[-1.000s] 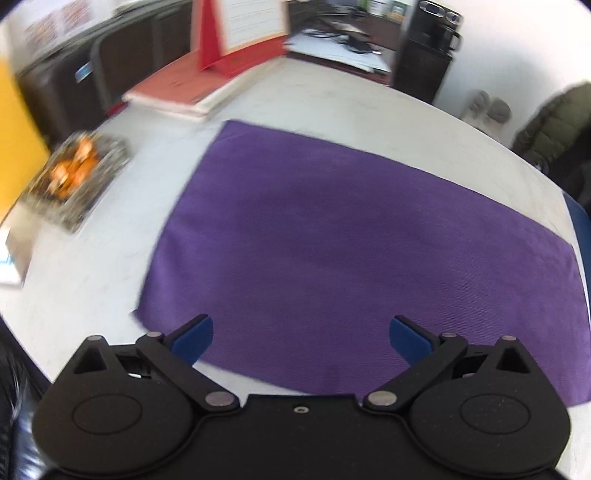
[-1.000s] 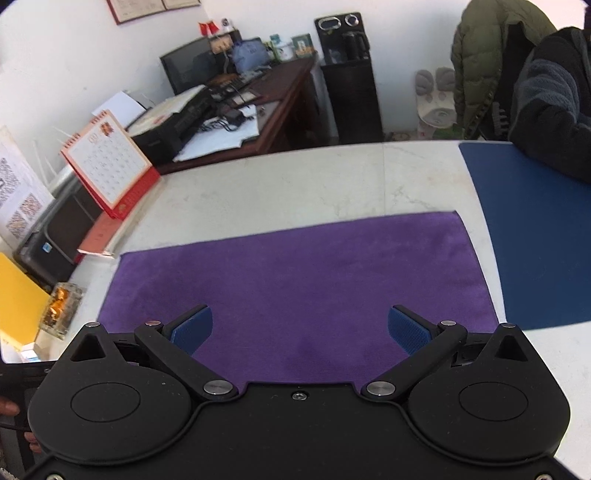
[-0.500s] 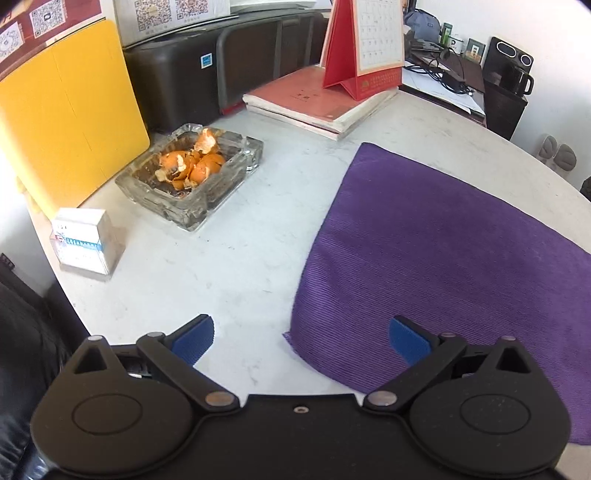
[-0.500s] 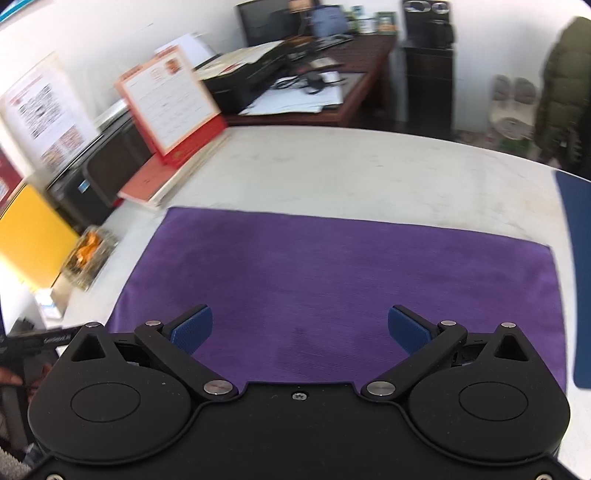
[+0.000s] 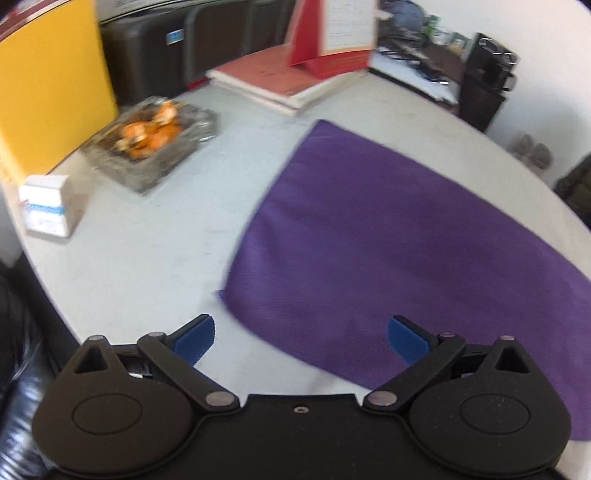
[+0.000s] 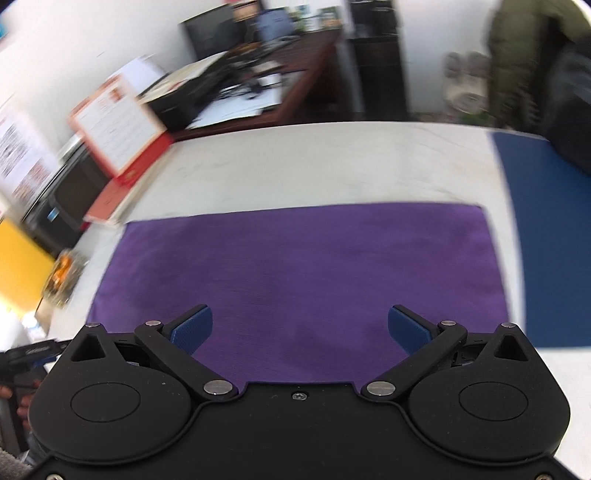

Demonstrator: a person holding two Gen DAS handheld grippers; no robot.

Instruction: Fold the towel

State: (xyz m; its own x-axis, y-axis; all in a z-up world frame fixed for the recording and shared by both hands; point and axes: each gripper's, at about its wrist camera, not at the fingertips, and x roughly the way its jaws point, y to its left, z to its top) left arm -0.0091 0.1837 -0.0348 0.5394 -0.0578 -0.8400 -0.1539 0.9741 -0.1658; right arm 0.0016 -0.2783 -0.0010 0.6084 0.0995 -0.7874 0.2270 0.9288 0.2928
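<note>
While the towel lay flat and unfolded, my left gripper and right gripper gaped wide, holding nothing; every fold remained

It looked like an office: a red desk calendar stood on stacked folders at the tabletop's edge, and behind it a wooden desk carried a monitor, papers and cables.

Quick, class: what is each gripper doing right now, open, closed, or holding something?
Left gripper: open, holding nothing, above the near corner of the purple towel.
Right gripper: open, holding nothing, over the towel.
</note>
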